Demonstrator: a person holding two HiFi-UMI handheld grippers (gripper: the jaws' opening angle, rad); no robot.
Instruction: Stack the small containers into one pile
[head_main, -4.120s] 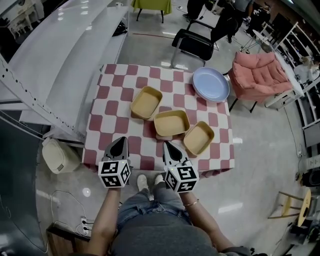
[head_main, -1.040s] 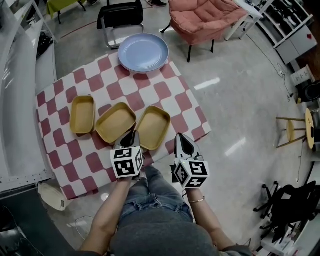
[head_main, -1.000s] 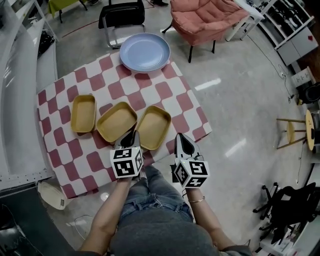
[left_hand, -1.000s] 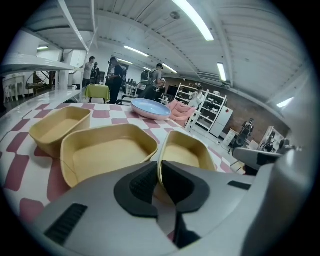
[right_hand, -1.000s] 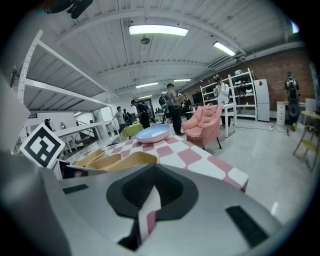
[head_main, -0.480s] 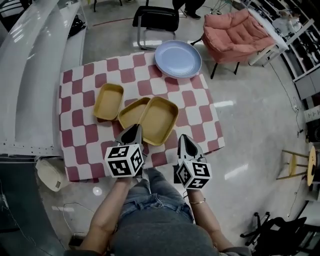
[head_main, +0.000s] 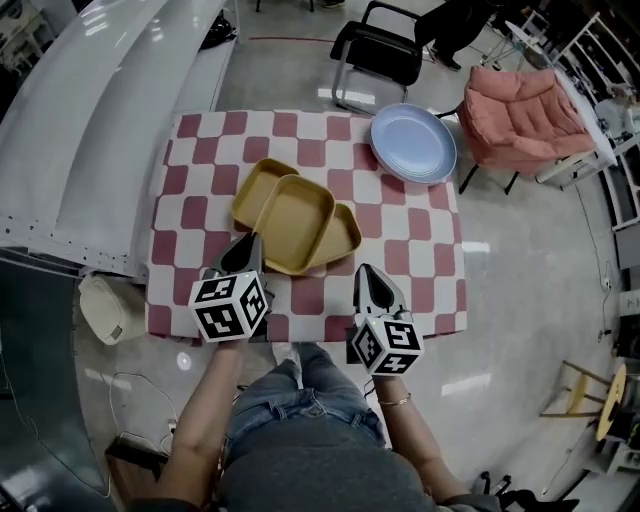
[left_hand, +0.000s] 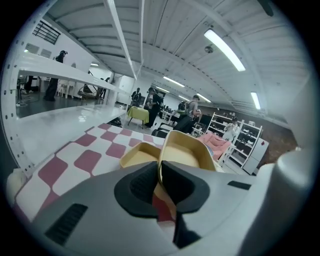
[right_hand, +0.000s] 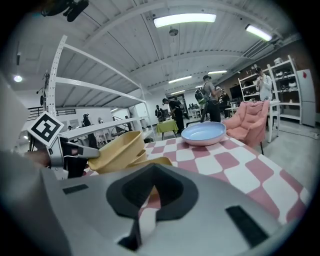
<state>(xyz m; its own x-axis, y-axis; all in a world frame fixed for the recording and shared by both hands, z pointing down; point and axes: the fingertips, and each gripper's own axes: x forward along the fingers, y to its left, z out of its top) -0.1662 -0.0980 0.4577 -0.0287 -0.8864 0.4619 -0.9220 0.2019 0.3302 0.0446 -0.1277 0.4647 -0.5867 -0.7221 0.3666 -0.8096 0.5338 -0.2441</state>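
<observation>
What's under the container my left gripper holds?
Beneath the held container, the left container and right container poke out, on the checked cloth. Their overlapped parts are hidden.

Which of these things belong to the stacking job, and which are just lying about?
Job: lifted yellow container, gripped by left tongs; left yellow container; right yellow container.
Lying about: blue plate; pink armchair; black chair.

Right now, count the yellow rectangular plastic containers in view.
3. The lifted yellow container, rim clamped in the left gripper, hangs over two on the checked table: the left container and the right container.
</observation>
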